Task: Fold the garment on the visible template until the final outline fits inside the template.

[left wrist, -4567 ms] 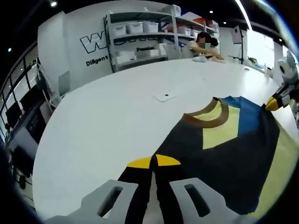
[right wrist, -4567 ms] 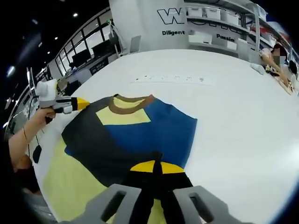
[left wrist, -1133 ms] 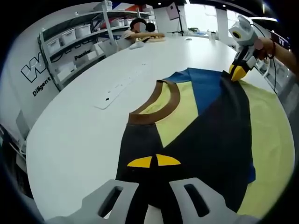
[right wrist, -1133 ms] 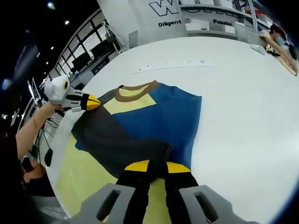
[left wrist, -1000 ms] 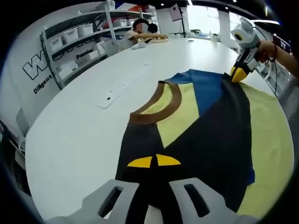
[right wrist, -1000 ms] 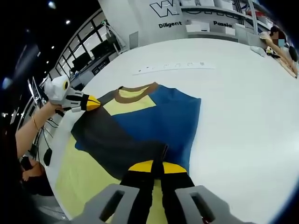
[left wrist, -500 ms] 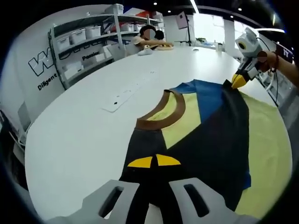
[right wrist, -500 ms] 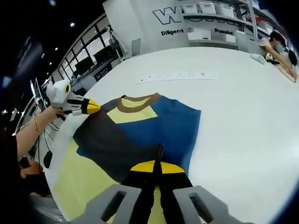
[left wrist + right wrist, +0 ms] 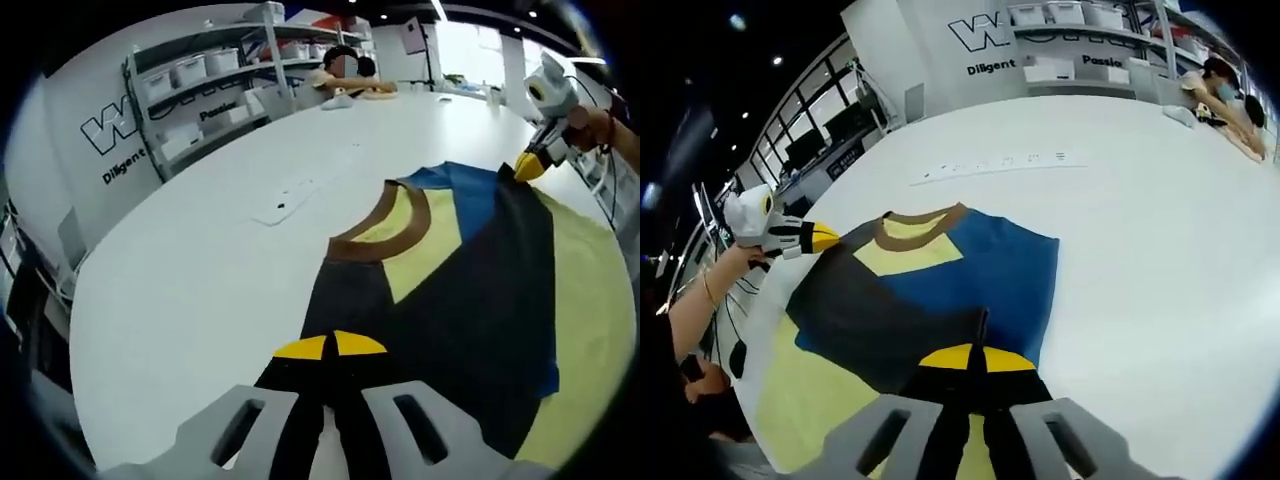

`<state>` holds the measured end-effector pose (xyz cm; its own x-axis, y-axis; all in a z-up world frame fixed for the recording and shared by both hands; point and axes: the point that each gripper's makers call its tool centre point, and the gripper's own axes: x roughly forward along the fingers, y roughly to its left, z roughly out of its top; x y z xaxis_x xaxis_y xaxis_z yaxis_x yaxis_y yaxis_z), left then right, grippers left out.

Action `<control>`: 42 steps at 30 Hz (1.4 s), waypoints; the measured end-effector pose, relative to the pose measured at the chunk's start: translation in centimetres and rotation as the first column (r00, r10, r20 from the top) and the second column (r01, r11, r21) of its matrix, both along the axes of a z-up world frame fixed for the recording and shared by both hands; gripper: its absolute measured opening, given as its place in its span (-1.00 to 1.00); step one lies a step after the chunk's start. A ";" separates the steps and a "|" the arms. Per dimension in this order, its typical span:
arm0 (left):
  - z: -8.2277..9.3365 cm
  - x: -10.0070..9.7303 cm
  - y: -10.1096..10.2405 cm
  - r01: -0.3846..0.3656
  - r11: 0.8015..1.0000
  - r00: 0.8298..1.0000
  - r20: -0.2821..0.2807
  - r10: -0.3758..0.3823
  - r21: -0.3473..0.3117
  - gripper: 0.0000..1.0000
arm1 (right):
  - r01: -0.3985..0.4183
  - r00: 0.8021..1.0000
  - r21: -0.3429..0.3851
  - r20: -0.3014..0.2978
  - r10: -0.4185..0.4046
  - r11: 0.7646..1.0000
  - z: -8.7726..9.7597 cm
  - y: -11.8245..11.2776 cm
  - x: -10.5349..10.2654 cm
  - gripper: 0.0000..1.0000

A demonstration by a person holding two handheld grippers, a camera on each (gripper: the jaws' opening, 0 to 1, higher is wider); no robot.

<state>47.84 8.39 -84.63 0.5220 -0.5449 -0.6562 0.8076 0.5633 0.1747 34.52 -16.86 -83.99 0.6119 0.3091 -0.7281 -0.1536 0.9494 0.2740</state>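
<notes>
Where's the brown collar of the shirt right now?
The brown collar sits at the garment's far end in the right gripper view, between the left gripper and the white strip.

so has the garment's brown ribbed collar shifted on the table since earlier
No clear move: the brown collar lies just as near the long white strip as before.

The soft matt cloth garment (image 9: 930,290) in blue, charcoal and pale yellow is lying ahead of the jaws — on a smooth, faintly glossy white table (image 9: 1140,260).

Lab: bin shelves (image 9: 215,70), logo wall (image 9: 990,40)
</notes>
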 end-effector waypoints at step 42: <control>2.5 -4.3 0.5 -0.158 0.970 0.984 -0.113 0.138 -0.183 0.98 | -0.190 0.981 0.069 0.046 0.187 0.979 -0.3 2.4 -4.5 -0.52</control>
<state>43.52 8.90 -82.15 0.5439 -0.5862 -0.6004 0.7205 0.6930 -0.0239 30.06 -14.49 -84.27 0.5654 0.4726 -0.6760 -0.3397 0.8803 0.3313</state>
